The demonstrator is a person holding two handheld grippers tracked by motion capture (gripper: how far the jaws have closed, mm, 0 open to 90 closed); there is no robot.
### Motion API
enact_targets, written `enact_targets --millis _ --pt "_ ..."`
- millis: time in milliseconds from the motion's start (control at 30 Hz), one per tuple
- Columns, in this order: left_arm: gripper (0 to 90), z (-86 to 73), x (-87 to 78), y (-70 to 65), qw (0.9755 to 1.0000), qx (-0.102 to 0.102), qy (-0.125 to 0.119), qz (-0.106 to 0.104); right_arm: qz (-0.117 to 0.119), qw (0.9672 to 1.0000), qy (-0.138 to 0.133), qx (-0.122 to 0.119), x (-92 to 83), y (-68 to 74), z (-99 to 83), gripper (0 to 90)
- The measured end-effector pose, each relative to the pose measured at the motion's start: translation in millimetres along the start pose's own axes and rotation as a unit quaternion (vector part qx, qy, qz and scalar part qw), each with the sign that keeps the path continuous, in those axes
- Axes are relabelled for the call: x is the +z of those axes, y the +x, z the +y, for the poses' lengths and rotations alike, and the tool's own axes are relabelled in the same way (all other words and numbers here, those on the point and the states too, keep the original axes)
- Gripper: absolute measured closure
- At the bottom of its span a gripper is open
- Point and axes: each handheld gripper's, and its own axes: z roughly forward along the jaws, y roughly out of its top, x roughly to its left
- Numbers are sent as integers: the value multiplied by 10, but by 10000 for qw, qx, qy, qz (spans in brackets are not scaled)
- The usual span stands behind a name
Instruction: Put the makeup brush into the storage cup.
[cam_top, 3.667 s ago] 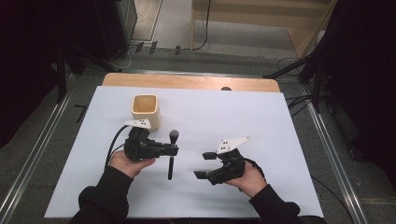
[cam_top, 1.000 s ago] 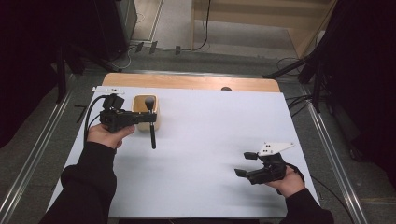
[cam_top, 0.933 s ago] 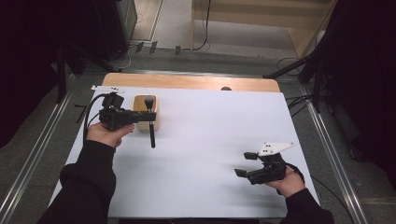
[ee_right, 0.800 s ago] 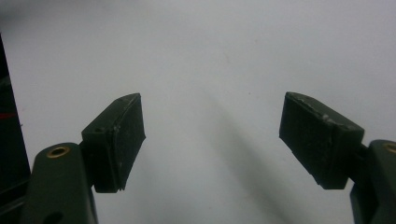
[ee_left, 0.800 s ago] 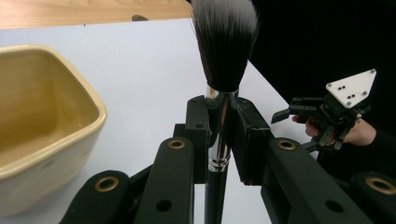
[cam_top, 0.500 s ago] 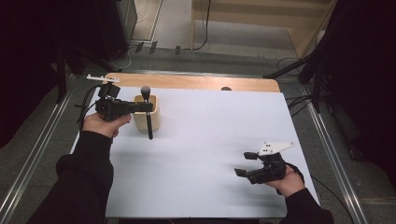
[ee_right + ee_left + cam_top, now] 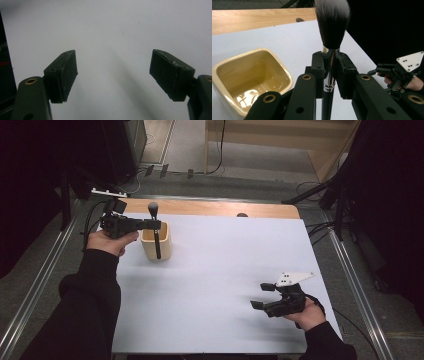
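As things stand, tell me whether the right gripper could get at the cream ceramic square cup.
Probably yes. The right gripper hangs open near the table's front right; bare white surface runs to the cream ceramic square cup, but the left gripper holds a black makeup brush beside its rim.

brush point(image 7: 329, 72) handle ran out the bottom edge of the left gripper view, lower end unseen there; bristle tip clipped by the top edge. Left gripper point(image 7: 329, 68) pads covered a stretch of the silver ferrule. Cup point(image 7: 249, 80) cut at the left and bottom edges, near wall hidden behind the jaw arm. In the high view the brush handle crossed in front of the cup point(image 7: 165, 245), whether touching it could not be told. Right gripper point(image 7: 113, 75) jaw arms cut by the bottom and side edges, dark strip at left too blurred to identify
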Motion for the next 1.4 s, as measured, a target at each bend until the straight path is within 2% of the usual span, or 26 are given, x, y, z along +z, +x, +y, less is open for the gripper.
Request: enact_targets --millis 33,167,533,600,800,1067,1400 --pt "783 8 2 12 10000 -47 -31 -2 -2 10000 -1 -3 0 -1 0 230" --pt "784 57 -2 43 10000 -25 -15 75 -4 10000 14 14 8 -8 2 230" --pt "784 250 -33 80 9996 107 -96 262 -19 10000 1 0 4 0 9 230" --pt "784 263 -33 88 9996 118 -149 213 -27 10000 3 -7 0 1 7 230" --pt "784 344 -12 169 9989 72 -162 427 -26 10000 -11 0 -8 5 2 230" --pt "784 446 70 241 9976 78 -250 645 -38 10000 -6 -23 -8 9 0 230" --pt "784 435 229 412 9960 23 -193 875 -4 10000 -7 -39 -1 15 10 230"
